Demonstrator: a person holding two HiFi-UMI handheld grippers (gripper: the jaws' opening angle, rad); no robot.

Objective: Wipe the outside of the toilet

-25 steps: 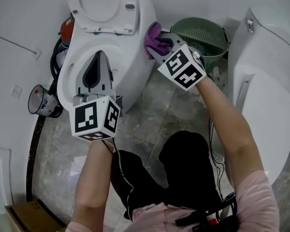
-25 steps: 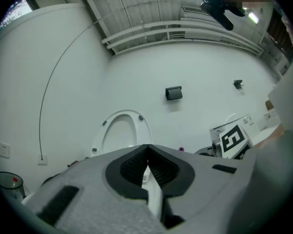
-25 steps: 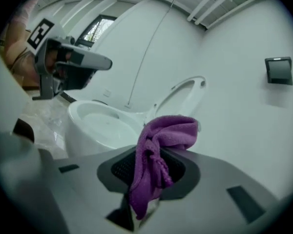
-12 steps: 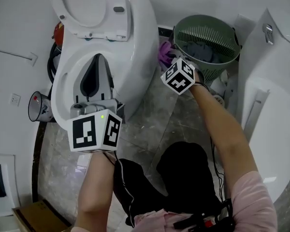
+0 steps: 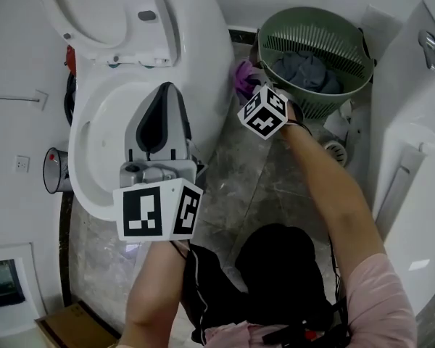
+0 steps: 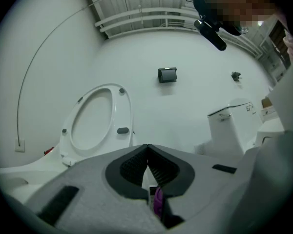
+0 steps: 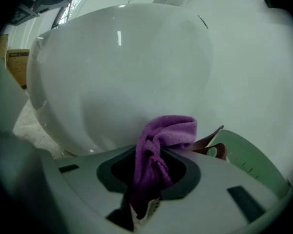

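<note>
The white toilet (image 5: 196,56) fills the upper left of the head view, with its lid (image 5: 94,9) raised. My right gripper (image 5: 250,85) is shut on a purple cloth (image 5: 241,75) and holds it low against the toilet's outer side, next to a green basket. In the right gripper view the purple cloth (image 7: 161,138) bunches between the jaws and touches the toilet's curved white wall (image 7: 117,77). Over the open bowl (image 5: 94,158) hangs my left gripper (image 5: 167,89), shut with nothing in it. The left gripper view shows those jaws (image 6: 147,152) meeting in front of the raised lid (image 6: 95,123).
A green slatted basket (image 5: 348,93) with dark cloth inside stands just right of the toilet. A second white toilet (image 5: 413,158) lines the right edge, with a floor drain (image 5: 336,151) before it. The person's black-trousered knees (image 5: 275,267) are over the marble floor (image 5: 239,187). A cardboard box (image 5: 72,325) sits bottom left.
My right gripper has carried the purple cloth down the toilet's side, from near the rim to low beside the basket. The left gripper has stayed over the bowl.
</note>
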